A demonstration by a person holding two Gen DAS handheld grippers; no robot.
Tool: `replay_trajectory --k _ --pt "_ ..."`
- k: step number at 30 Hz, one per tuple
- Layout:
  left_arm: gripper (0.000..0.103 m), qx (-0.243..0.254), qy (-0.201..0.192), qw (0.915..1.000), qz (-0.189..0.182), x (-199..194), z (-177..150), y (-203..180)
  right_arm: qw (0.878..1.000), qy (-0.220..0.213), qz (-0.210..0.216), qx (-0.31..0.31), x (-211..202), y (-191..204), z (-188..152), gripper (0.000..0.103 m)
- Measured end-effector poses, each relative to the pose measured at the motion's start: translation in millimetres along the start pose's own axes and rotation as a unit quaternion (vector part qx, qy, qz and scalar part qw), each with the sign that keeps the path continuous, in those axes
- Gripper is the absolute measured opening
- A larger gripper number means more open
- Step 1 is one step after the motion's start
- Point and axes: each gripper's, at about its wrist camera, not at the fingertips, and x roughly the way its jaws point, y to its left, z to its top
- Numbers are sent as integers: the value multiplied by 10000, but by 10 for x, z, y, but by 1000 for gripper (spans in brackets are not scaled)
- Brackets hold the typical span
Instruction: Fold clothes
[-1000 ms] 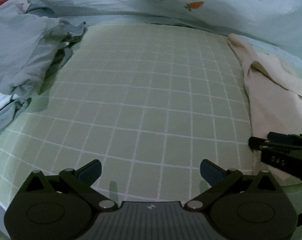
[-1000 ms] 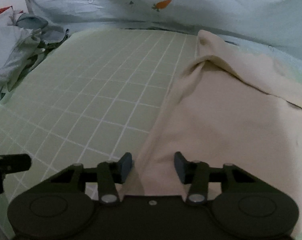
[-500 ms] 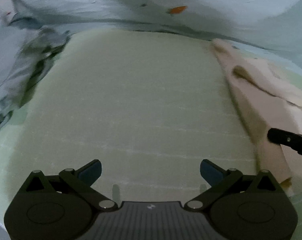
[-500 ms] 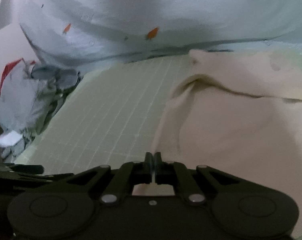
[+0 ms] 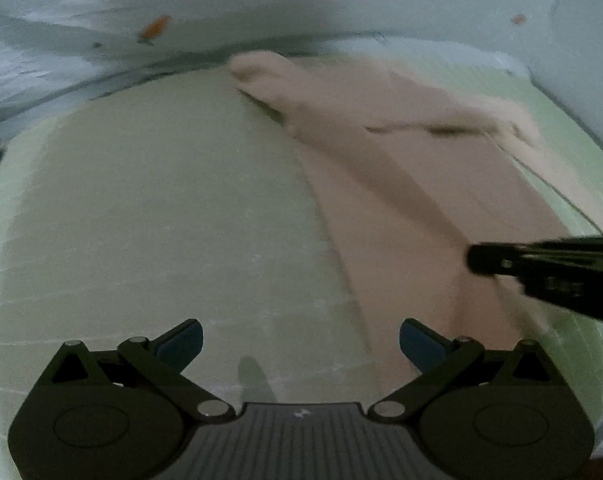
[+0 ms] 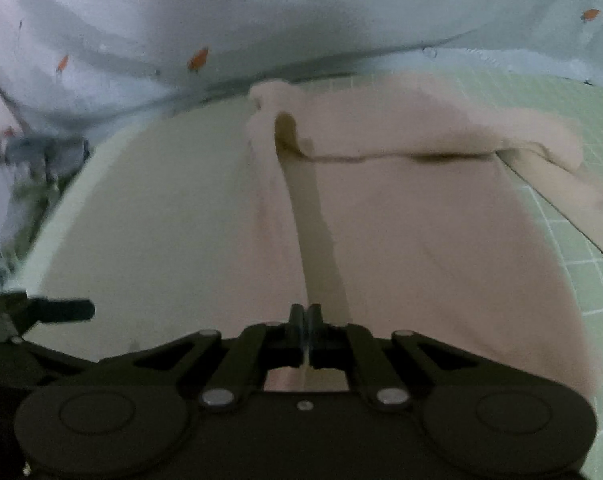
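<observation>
Right wrist view shows me the beige garment lying spread on the green checked mat, more on the right half of it, with its near edge coming up into my right gripper. This gripper is closed and a thin edge of the cloth is pinched between its fingers; a long ridge of fabric runs from there away to the far corner of the garment. From this I judge that the first fold is only beginning: the near edge is taken, but the cloth is not yet laid over itself. Across its far part there is a crease and a loose flap, so the garment is also not flat.

In the left wrist view the same garment lies to the right of my left gripper, which is wide open and holds nothing. Its right finger is at the border of the cloth; whether it touches, I cannot tell, because the picture is blurred. The right gripper enters this view from the right side, over the cloth.

Further out, a grey pile of other clothes waits at the far left of the mat, unfolded, and a pale blue quilt with carrot prints lies behind. So most of the work is left.
</observation>
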Motion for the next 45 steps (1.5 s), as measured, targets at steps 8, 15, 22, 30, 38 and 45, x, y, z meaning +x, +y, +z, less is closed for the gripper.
replay_trajectory --k 8,15,22,30,38,45 --pt "103 8 507 9984 238 282 -28 -194 9969 303 -99 -719 186 -7 -115 4" --pt "103 -552 669 9958 289 376 90 -36 9986 336 -59 -406 62 -292 -37 45" --pt "103 -1502 206 9871 517 388 523 407 9946 -195 -752 682 -57 -991 264 56" --pt "102 -2169 -277 9752 353 763 1419 902 9742 -585 -1331 1726 148 -1877 712 57" --pt "87 -2624 -506 9636 62 1377 2363 1255 9681 -638 -1480 1917 578 -2455 1231 62" --pt "15 -2633 -151 9645 -105 1946 2687 1254 9709 -547 -1140 2036 817 -2699 1412 2"
